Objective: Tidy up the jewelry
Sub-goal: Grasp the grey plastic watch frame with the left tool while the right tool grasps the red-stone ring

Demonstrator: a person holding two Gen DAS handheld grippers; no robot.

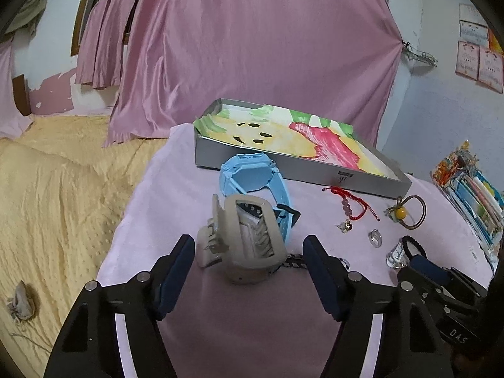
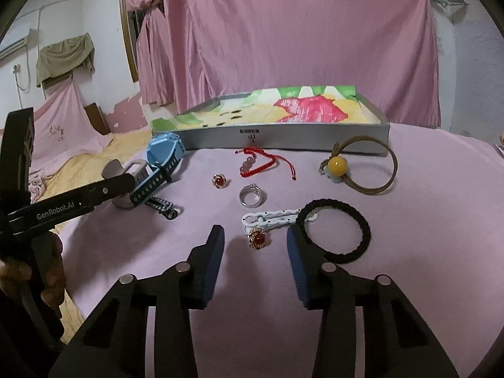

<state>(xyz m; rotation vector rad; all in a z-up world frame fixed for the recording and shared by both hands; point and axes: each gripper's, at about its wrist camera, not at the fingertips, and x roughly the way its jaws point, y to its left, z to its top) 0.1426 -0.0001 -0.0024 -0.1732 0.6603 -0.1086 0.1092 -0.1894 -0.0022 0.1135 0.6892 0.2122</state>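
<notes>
left wrist view: the left gripper (image 1: pixel 249 249) stands part open around a beige hair claw (image 1: pixel 242 242), pads not touching it; a blue watch (image 1: pixel 252 179) lies at twelve o'clock, the tray (image 1: pixel 283 163) behind.

right wrist view: the right gripper (image 2: pixel 255 241) brackets a red-stone ring (image 2: pixel 257 238), untouched; a white clip (image 2: pixel 274 217) at twelve, a black hair tie (image 2: pixel 340 230) against the right pad at two o'clock.

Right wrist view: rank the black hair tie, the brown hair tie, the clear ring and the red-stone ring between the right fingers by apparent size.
Largest to smallest:
1. brown hair tie and black hair tie, too alike to rank; the black one lies nearer
2. clear ring
3. red-stone ring
</notes>
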